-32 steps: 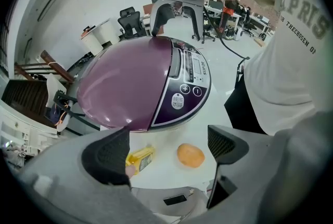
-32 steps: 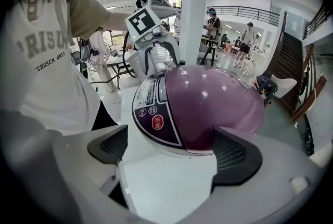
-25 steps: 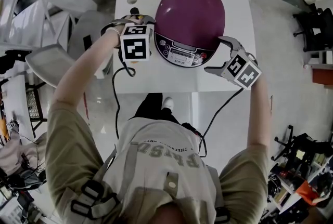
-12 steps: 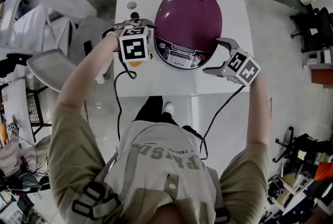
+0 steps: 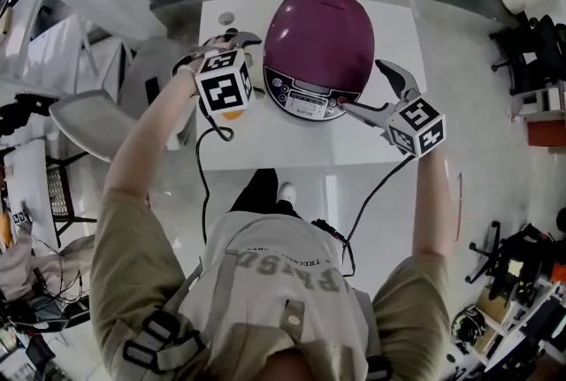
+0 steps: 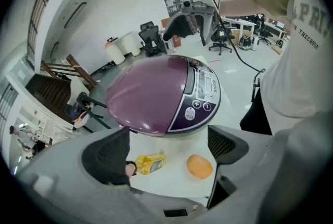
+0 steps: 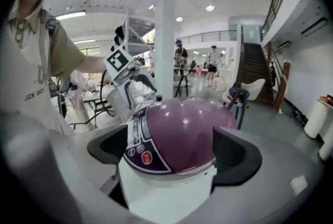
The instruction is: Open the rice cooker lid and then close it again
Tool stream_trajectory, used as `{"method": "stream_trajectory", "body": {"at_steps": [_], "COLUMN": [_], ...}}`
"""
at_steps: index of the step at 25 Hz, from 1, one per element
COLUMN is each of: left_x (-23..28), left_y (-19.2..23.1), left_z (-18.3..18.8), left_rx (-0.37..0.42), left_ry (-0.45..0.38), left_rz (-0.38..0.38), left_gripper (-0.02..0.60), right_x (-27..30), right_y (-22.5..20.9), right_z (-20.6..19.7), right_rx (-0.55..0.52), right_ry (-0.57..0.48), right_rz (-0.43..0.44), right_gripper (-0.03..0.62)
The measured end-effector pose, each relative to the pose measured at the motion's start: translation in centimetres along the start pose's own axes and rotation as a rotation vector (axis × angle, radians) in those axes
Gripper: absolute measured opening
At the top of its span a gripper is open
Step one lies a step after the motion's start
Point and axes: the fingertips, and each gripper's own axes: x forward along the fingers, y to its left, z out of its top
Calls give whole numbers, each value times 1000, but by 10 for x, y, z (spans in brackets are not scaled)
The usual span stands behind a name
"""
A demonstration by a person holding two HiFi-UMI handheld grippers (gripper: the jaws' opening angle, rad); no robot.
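The rice cooker (image 5: pixel 318 48) sat on the white table (image 5: pixel 265 140) with its purple lid (image 5: pixel 320 26) down and its control panel (image 5: pixel 305 95) turned toward us. It stood between our two claws, straight ahead of each one.

Our right gripper (image 5: pixel 367 87) was spread wide at the cooker's right side. In its own view the dome filled the gap between the jaws, though we could not tell whether either jaw touched the shell. Our left gripper (image 5: pixel 237 41) was also spread, holding nothing, just off the cooker's left side.

Past the left jaws, on the table and nearer to that claw than the cooker, lay two small things: a yellow bottle (image 6: pixel 148 163) on its side by one jaw and an orange round object (image 6: pixel 200 166) by the other. The two were apart from each other.
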Motion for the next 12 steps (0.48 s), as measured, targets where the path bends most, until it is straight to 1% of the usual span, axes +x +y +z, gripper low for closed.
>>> {"method": "stream_trajectory", "body": {"at_steps": [2, 3, 6, 8, 10, 12], "left_x": [-13, -21, -45, -57, -67, -75], "left_y": [8, 12, 22, 23, 22, 21], "left_z": [6, 9, 22, 31, 38, 43], "left_rx": [-42, -76, -215, -293, -346, -399], "left_ry": [-61, -100, -243, -329, -393, -452], "left_rz": [91, 139, 274, 345, 401, 446], "left_gripper": [480, 480, 469, 468, 463, 377], "right_x": [-12, -17, -35, -47, -56, -63], "right_y": [-7, -9, -11, -13, -14, -13], "right_z": [14, 20, 36, 46, 53, 60], "right_rx": [10, 7, 15, 38, 50, 45], "right_ry": [-91, -124, -220, -284, -342, -393], "right_rz": [-91, -130, -246, -335, -434, -525], "right_gripper": [483, 483, 483, 482, 480, 479]}}
